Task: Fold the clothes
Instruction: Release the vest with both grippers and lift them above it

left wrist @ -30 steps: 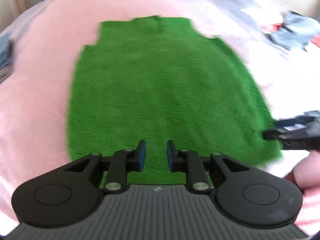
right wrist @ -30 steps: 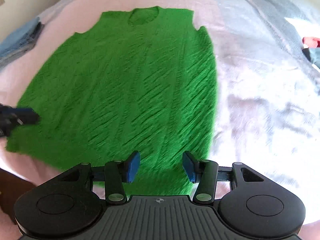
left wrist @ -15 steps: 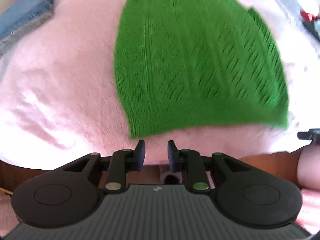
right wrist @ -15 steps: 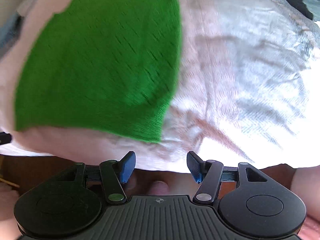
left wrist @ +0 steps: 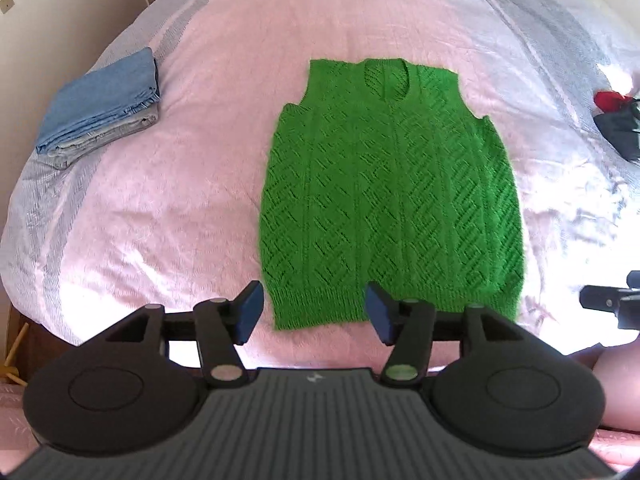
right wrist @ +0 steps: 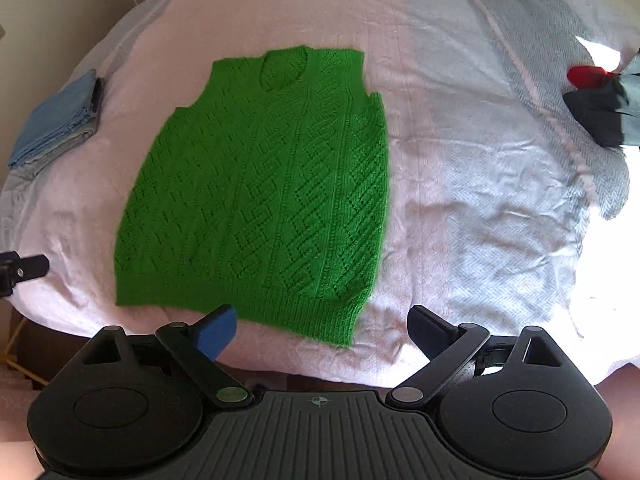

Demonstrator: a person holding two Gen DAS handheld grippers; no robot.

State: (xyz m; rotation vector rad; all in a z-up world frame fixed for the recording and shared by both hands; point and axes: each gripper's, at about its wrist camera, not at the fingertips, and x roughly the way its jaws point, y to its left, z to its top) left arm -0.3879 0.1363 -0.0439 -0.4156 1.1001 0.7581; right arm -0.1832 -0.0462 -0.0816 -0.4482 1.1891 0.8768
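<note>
A green knitted sleeveless vest [left wrist: 390, 196] lies flat on the pink bedspread [left wrist: 168, 200], neck away from me, hem toward me. It also shows in the right wrist view [right wrist: 260, 196]. My left gripper [left wrist: 314, 314] is open and empty, held above the bed's near edge over the vest's left hem. My right gripper [right wrist: 322, 330] is wide open and empty, above the vest's right hem corner. Each gripper's tip shows at the edge of the other's view.
A folded stack of blue clothes [left wrist: 100, 104] sits on the bed at the far left, also in the right wrist view [right wrist: 56, 120]. A pile of dark and red clothes [right wrist: 600, 104] lies at the far right. The bed's near edge runs just under the grippers.
Both grippers have pulled back and risen from the vest to the bed's near edge, and both have opened wider. The vest lies still and flat.
</note>
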